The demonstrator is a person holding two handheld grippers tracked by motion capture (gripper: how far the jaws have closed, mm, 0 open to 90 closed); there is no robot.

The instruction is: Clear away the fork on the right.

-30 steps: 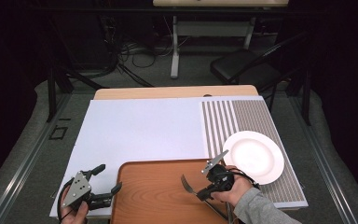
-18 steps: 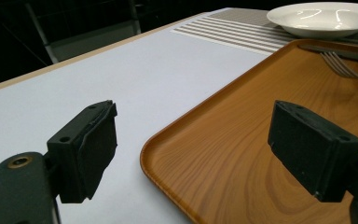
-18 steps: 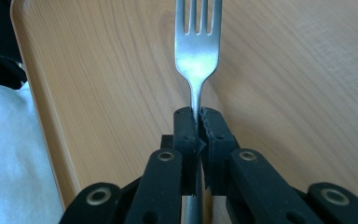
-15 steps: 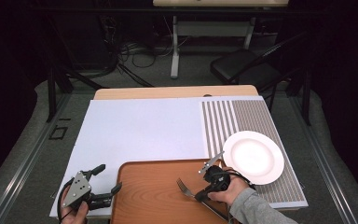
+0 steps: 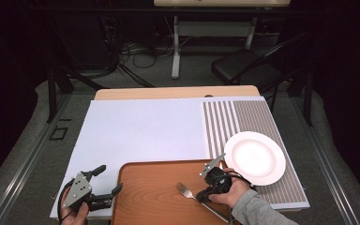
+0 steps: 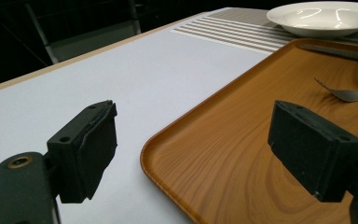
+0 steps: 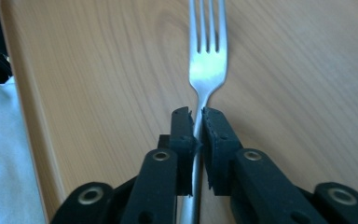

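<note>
Already gripped: right gripper (image 7: 197, 122) fingers pinch the fork (image 7: 207, 56) by its neck, tines ahead.
Left gripper (image 6: 191, 154) fingers stand wide, empty; moving the fork off the tray (image 5: 145, 197) remains.

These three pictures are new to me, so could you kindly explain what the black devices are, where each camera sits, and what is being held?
A person sits at a table holding a hand-operated, two-jaw gripper in each hand. The high view looks down from above the person's side. In it, the left gripper is near the wooden tray, and the right gripper is over the tray. The other two pictures come from cameras riding on the grippers, looking along their black jaws.

On the table lie a white mat, a striped placemat with a white plate on it, and the tray.

The left gripper view shows its jaws wide apart with nothing between them. The right gripper view shows its jaws pinching the neck of a metal fork over the tray.
</note>
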